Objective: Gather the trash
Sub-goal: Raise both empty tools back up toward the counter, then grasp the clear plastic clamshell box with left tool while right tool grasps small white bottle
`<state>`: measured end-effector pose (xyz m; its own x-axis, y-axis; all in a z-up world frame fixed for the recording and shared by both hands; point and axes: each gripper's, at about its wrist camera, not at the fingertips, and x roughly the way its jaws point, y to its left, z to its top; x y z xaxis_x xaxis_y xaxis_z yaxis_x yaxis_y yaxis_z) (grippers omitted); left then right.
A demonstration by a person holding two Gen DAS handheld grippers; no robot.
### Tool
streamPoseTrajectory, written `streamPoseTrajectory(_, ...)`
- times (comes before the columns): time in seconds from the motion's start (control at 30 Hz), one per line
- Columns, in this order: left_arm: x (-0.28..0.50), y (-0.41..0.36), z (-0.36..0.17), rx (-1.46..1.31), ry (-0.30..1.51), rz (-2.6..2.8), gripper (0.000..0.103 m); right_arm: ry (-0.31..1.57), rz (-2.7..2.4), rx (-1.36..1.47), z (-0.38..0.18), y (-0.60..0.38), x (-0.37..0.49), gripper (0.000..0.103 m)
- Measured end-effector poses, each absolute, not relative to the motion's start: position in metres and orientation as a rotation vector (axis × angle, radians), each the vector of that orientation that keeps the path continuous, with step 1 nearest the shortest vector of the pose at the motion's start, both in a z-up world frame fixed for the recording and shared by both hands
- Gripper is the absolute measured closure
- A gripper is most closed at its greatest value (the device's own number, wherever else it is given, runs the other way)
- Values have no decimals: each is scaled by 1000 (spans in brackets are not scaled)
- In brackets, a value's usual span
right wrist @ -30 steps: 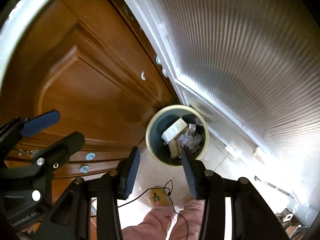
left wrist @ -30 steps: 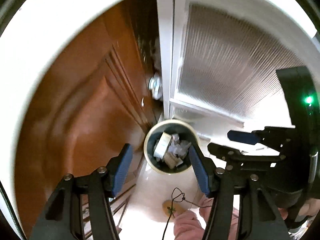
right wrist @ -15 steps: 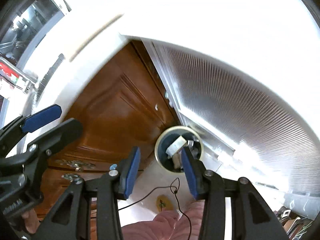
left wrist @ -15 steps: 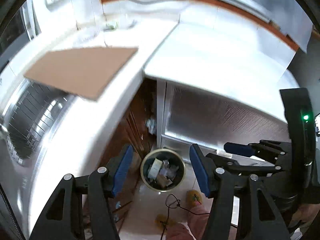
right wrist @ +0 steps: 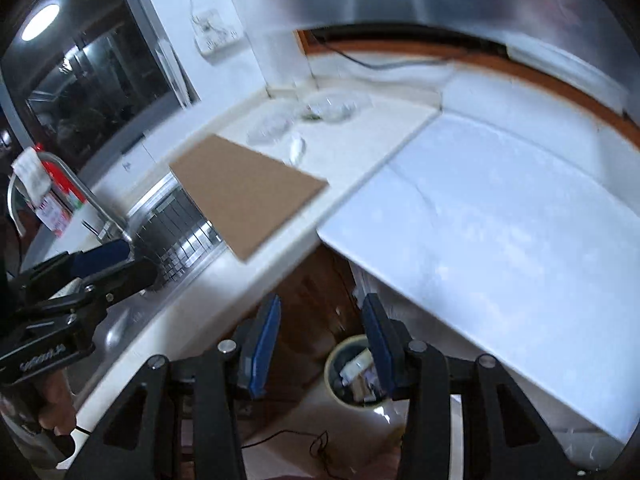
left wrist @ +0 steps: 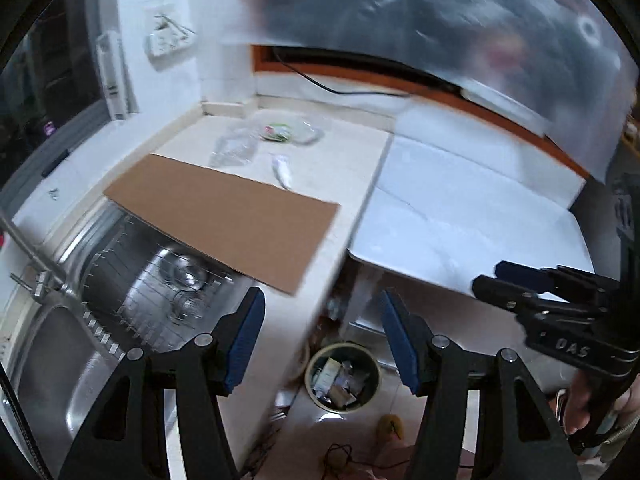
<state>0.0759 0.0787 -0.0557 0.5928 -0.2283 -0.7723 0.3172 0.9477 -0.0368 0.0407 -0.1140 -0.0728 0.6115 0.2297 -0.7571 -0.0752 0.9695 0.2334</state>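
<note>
one bin (left wrist: 342, 376) of trash on the floor, one brown board (left wrist: 224, 216) on the worktop (left wrist: 352, 160), two clear crumpled wrappers (left wrist: 236, 148), one white scrap (left wrist: 282, 170), one sink (left wrist: 56, 364), two tongs (left wrist: 324, 340).

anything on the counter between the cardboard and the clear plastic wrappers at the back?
Just one small white scrap, off the cardboard's far edge, before the wrappers. Otherwise bare counter. Both wrist views show it.

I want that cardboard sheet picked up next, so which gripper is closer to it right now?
Left. The left gripper hangs by the cardboard sheet's near corner; the right gripper is farther right, by the white cabinet top.
</note>
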Motion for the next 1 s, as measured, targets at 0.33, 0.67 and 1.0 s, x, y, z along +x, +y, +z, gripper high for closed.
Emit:
streamPoseTrajectory(0.33, 107, 112, 23, 56, 825, -165, 39, 861, 282, 129, -14, -114, 97, 60)
streamPoseTrajectory(0.67, 150, 117, 79, 67, 876, -24, 23, 872, 406, 113, 37, -128, 162, 60)
streamPoseTrajectory(1.0, 227, 109, 73, 213, 959, -11, 23, 971, 416, 128, 4, -108, 235, 60)
